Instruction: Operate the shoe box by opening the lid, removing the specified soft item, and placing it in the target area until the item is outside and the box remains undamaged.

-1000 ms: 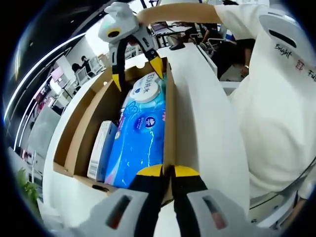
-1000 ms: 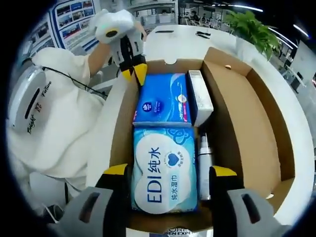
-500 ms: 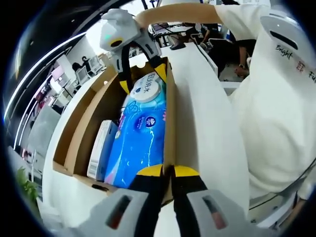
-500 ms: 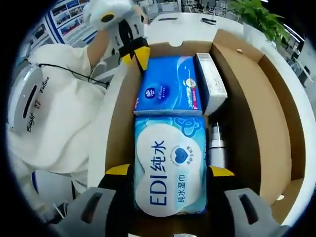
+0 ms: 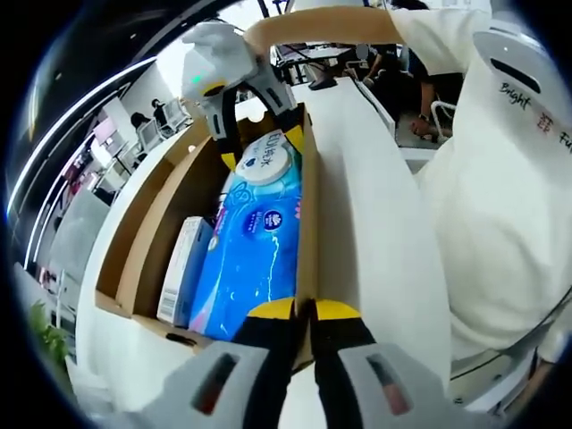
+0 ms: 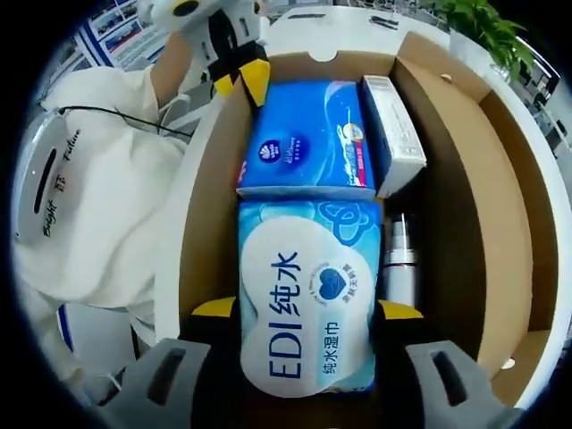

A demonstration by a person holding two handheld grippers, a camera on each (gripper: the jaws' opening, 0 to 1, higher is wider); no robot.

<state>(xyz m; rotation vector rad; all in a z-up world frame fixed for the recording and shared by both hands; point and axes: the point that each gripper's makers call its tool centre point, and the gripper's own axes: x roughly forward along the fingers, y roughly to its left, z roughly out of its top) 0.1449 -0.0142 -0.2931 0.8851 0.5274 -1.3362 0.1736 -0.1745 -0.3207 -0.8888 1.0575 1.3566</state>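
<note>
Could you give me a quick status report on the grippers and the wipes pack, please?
Left gripper shut on the box wall. Right gripper astride the wipes pack, grip not confirmed. Tissue pack, white carton and a silver bottle alongside.

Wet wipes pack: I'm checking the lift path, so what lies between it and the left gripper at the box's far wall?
In the right gripper view, a blue tissue pack lies between the wet wipes pack and the left gripper.
</note>
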